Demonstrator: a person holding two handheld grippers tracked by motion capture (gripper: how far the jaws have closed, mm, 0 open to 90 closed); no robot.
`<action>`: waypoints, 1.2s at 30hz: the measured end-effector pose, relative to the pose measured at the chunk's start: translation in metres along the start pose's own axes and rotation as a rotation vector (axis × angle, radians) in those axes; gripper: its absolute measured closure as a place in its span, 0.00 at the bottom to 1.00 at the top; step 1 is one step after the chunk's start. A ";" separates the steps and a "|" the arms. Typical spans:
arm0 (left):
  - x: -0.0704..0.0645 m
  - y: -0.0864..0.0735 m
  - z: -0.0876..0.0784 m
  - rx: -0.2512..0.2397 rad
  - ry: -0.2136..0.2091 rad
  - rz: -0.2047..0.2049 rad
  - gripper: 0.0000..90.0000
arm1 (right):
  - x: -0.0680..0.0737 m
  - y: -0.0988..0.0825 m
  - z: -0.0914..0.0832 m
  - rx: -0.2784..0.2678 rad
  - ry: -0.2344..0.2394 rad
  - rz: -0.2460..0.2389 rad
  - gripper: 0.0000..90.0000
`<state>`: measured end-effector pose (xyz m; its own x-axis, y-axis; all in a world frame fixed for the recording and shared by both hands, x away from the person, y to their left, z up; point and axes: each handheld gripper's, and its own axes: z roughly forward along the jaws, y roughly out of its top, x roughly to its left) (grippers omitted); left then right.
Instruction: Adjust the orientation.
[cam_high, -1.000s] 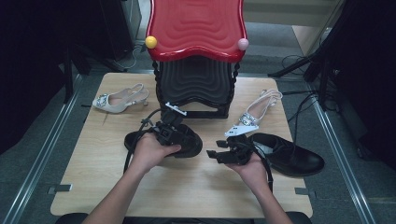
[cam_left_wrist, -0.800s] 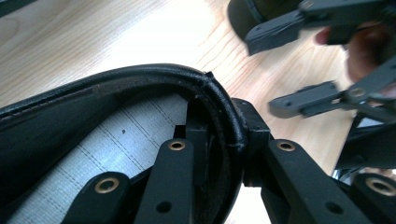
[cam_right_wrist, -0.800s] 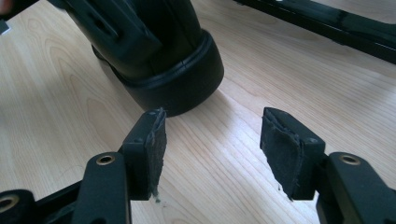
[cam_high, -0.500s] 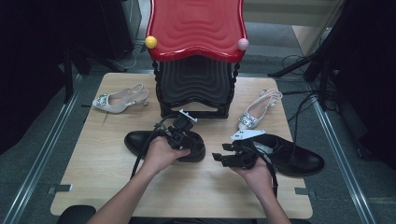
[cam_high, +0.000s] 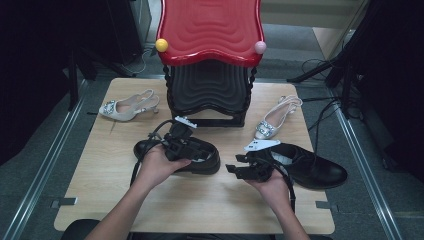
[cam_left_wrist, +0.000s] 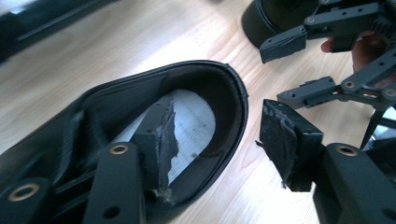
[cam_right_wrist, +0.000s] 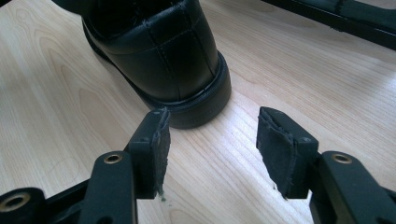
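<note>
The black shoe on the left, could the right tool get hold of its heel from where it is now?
Probably yes. The right tool stands open, pointing at the heel of the black shoe, with bare table between them. The left tool straddles that shoe's collar without pressing, so it might crowd the grasp.

No word, brand or number can be read anywhere here. The pale insole (cam_left_wrist: 198, 123) inside the nearer black shoe (cam_left_wrist: 140, 140) carries faint rows of marks, perhaps print, too blurred to make out. A small white tag (cam_high: 261, 145) by the other black shoe (cam_high: 310, 167) looks blank from above.
</note>
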<state>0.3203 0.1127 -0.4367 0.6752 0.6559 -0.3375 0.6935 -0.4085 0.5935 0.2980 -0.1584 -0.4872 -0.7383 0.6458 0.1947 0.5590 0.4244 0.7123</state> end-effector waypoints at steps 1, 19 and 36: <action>0.001 -0.002 -0.004 -0.002 -0.003 0.000 0.47 | -0.001 0.001 0.001 -0.001 0.003 0.003 0.53; 0.019 -0.036 -0.037 -0.045 0.086 -0.037 0.43 | -0.009 0.021 0.015 -0.026 0.025 0.012 0.82; 0.038 -0.074 -0.065 -0.081 0.171 -0.119 0.42 | -0.009 0.043 0.042 0.003 0.026 -0.027 0.98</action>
<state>0.2785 0.2087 -0.4459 0.5322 0.7975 -0.2841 0.7389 -0.2738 0.6157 0.3448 -0.1196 -0.4869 -0.7627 0.6173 0.1930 0.5400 0.4436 0.7153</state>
